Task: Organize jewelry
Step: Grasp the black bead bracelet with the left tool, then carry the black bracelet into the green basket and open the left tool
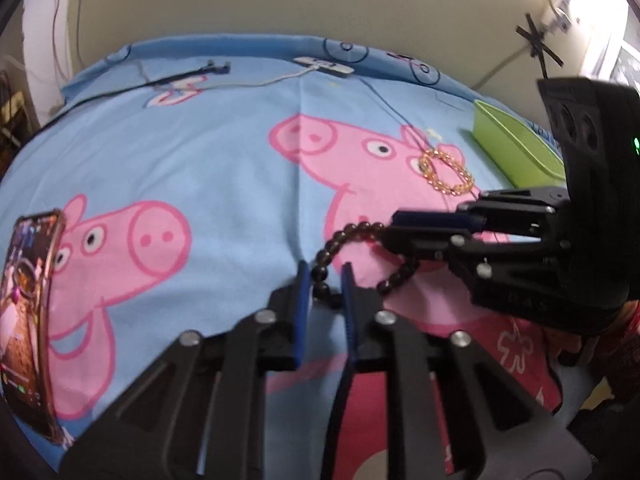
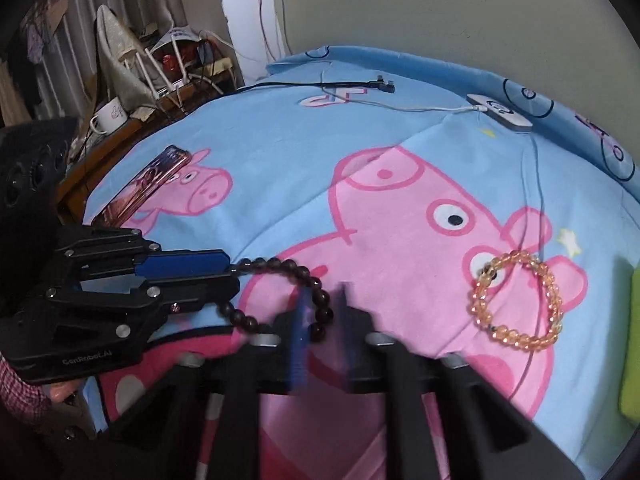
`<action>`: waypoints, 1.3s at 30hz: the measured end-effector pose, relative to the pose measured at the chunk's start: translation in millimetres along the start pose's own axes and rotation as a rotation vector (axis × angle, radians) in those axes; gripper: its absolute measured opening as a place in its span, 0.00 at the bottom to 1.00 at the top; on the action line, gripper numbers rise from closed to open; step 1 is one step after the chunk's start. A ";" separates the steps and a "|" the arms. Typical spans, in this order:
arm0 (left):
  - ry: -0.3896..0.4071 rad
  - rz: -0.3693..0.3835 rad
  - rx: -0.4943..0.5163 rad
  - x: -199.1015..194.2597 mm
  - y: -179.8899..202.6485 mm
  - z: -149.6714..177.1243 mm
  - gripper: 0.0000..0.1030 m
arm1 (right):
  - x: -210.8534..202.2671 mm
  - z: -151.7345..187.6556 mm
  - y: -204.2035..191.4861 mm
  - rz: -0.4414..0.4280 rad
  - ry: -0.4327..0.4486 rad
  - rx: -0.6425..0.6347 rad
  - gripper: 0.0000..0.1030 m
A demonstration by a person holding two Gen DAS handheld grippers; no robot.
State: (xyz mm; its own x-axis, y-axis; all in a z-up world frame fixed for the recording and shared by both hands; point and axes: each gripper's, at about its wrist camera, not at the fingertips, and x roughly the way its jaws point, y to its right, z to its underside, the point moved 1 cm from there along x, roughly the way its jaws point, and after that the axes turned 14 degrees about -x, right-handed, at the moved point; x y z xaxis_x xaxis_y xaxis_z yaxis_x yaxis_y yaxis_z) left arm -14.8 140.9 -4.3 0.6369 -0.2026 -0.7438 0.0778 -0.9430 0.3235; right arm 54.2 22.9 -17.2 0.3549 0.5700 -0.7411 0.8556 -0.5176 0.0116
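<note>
Dark brown round-bead bracelet [image 1: 352, 256], glossy, strung as a loop, sits on the blue cartoon-pig bedsheet [image 1: 224, 152] at frame centre. Left gripper [image 1: 325, 280]: fingers straddle the loop's near arc, narrow gap, beads between; can't tell if pinching. Right gripper [image 1: 394, 226] enters from 3 o'clock in the left view, fingers closed on the bracelet's far side. Amber translucent bead bracelet [image 2: 518, 300] lies flat at 3 o'clock, apart. Lime green plastic tray [image 1: 516, 144] at 2 o'clock. Phone in gold case [image 2: 140, 192] at 10 o'clock; white charger block [image 2: 500, 114] at 1 o'clock.
</note>
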 end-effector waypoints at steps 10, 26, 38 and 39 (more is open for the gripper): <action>-0.057 0.113 0.080 10.5 54.7 -3.3 0.07 | -45.7 35.0 13.9 0.000 0.073 0.102 0.00; -0.002 0.328 0.340 39.0 245.2 -88.1 0.07 | -196.1 95.4 133.7 0.293 0.377 0.353 0.00; -0.063 0.225 0.283 114.7 284.7 -122.7 0.11 | -186.2 117.3 219.0 0.371 0.336 0.494 0.00; -0.067 0.232 0.261 114.6 279.7 -123.5 0.12 | -187.1 119.4 222.5 0.383 0.349 0.521 0.05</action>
State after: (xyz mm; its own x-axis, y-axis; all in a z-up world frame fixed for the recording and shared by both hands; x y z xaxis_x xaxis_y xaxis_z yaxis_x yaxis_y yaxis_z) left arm 174.7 -113.5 73.2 0.5625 -0.4284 -0.7072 -0.2675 -0.9036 0.3346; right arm 133.3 -275.1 43.9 0.7666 0.4137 -0.4912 0.3885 -0.9078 -0.1582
